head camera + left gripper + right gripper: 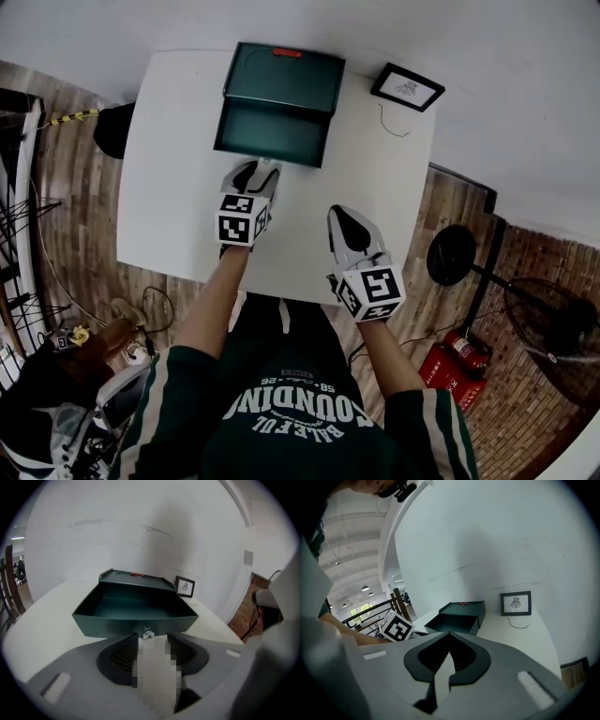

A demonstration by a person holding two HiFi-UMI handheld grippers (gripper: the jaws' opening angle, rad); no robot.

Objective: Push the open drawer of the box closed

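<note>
A dark green box (286, 75) stands at the far side of the white table (169, 187), its drawer (272, 133) pulled out toward me and empty. My left gripper (258, 169) sits just before the drawer's front, jaws open with nothing between them. In the left gripper view the drawer front (136, 623) fills the middle and its small metal knob (148, 633) lies right at the tips of the left gripper (153, 637). My right gripper (345, 217) hovers over the table nearer me, to the right, shut and empty. In the right gripper view the right gripper (450, 633) points at the box (461, 613) from farther off.
A small framed picture (407, 87) leans on the wall right of the box, with a thin wire (392, 122) on the table beside it. Off the table's right edge stand a black round stool (452, 253), a fan (553, 328) and a red object (455, 361).
</note>
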